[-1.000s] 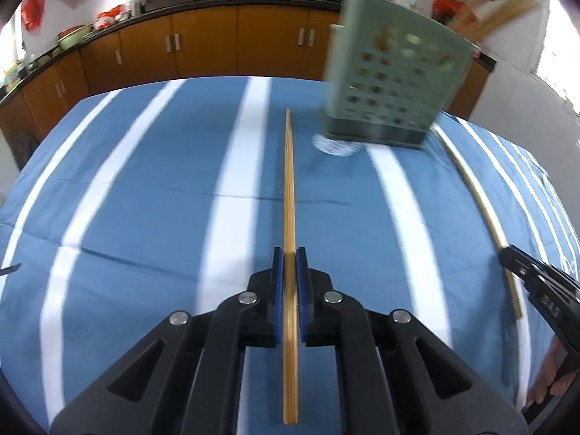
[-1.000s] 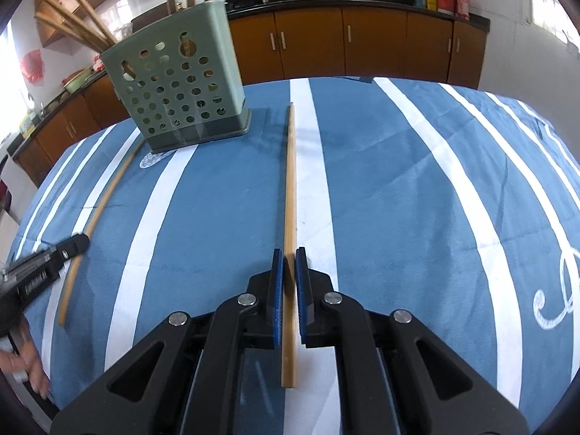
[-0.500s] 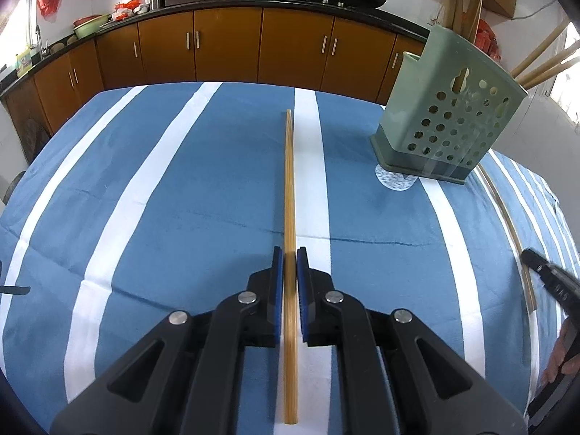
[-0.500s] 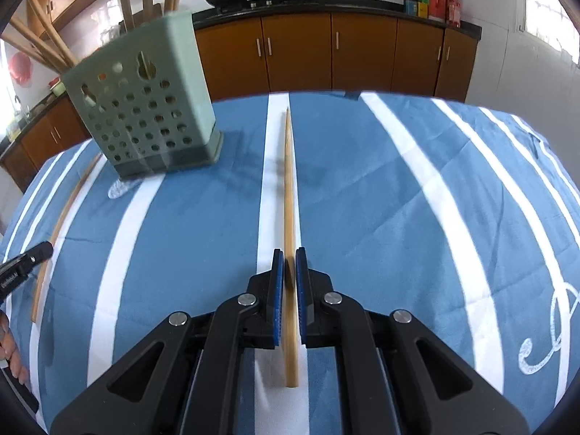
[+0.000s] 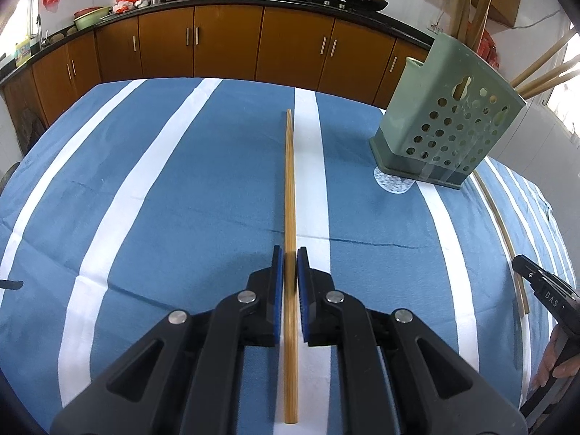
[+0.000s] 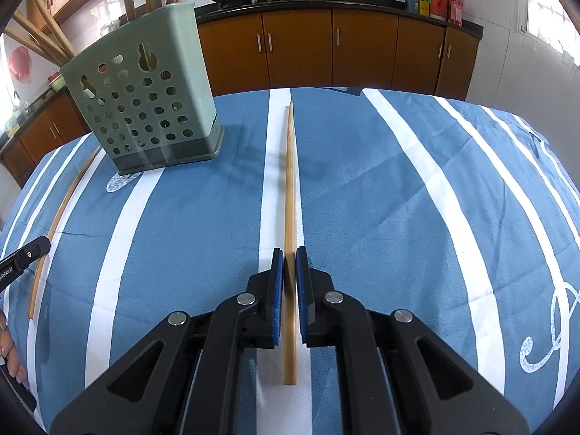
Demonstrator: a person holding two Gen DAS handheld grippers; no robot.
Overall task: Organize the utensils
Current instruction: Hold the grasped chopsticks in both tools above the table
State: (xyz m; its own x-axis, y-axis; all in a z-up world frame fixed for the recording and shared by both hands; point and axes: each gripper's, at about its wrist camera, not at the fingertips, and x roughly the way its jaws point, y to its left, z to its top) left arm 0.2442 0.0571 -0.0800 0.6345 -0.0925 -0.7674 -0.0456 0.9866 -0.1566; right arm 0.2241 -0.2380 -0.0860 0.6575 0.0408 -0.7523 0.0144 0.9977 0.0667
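My left gripper [image 5: 289, 253] is shut on a wooden chopstick [image 5: 289, 181] that points straight ahead above the table. My right gripper [image 6: 289, 253] is shut on another wooden chopstick [image 6: 289, 181], also pointing ahead. A green perforated utensil holder [image 5: 446, 127] stands on the cloth to the right in the left wrist view and to the left in the right wrist view [image 6: 141, 108], with several wooden utensils sticking out of its top. A third chopstick [image 5: 502, 224] lies on the cloth beside the holder; it also shows in the right wrist view [image 6: 59, 214].
The table wears a blue cloth with white stripes [image 5: 163, 188]. Brown kitchen cabinets [image 5: 224, 47] with woks on the counter run behind it. The right gripper's tip [image 5: 543, 290] shows at the right edge, the left gripper's tip [image 6: 21, 257] at the left edge.
Both grippers have lifted and tilted with their chopsticks. The holder has shifted toward the outer side of the left view and looms larger and nearer in the right view.
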